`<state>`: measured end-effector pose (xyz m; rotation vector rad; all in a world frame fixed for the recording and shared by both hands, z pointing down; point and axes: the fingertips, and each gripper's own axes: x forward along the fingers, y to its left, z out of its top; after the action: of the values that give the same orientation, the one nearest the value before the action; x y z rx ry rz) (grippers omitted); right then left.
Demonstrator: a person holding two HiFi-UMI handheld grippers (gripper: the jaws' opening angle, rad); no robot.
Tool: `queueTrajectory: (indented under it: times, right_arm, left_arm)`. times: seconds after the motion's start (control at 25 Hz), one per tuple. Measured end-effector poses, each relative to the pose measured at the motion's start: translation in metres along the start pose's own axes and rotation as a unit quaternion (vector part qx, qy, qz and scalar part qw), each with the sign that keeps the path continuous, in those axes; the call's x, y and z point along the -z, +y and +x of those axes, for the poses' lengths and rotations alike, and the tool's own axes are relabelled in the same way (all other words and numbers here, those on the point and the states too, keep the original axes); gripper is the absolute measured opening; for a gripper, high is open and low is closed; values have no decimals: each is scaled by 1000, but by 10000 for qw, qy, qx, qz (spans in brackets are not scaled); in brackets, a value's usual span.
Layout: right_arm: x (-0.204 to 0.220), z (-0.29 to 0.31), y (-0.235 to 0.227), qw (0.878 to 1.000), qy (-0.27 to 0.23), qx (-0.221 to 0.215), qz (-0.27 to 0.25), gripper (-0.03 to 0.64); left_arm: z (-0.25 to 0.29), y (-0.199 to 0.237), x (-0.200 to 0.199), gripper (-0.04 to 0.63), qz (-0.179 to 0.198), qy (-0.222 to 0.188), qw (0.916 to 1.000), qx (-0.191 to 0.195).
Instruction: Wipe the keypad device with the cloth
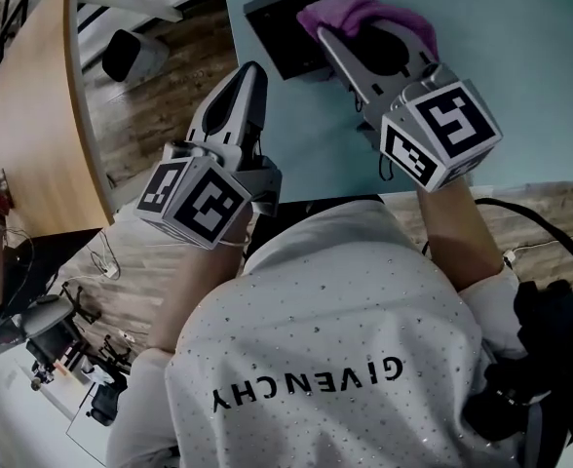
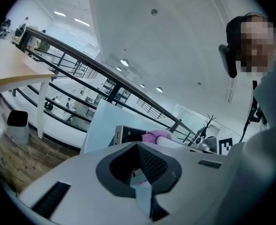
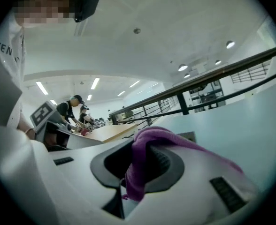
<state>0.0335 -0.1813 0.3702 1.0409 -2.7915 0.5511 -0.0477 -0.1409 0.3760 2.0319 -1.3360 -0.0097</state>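
Right claw (image 1: 337, 39) pinching soft purple cloth (image 1: 364, 13), over flat dark keypad device (image 1: 279, 32)

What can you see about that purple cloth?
The soft, fuzzy purple cloth is bunched up and pinched in the shut right claw. One end hangs down between the claw's halves, and the rest drapes over its top. It sits over the right edge of the dark grey keypad device on the pale blue table.

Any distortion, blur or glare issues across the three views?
Head view: sharp, even light, no glare on the pale blue tabletop. Left gripper view: heavy fisheye, black corners, small bright ceiling lamps. Right gripper view: same fisheye; purple cloth in the right claw is soft up close.
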Motion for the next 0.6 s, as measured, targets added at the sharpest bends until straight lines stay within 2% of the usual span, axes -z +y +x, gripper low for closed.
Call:
queueTrajectory:
  times: [0.12,0.24,0.36,0.6]
  right_arm:
    - [18,28,40,9983,279,-478,181,66]
    - [35,46,57,9959,612,-664,38,66]
    - [49,48,54,9944,882,-580,43,66]
    - [49,37,35,9958,848,-335,122,65]
  left_arm:
    - [-5,8,-5,2,-29,-83,9999,-84]
    - [-9,15,-7,2,-34,-120,9998,-136]
    - [-13,17,-5,2,-90,-118,9997,-169]
    - [-17,19,-2,2,-166,-128,9996,-180]
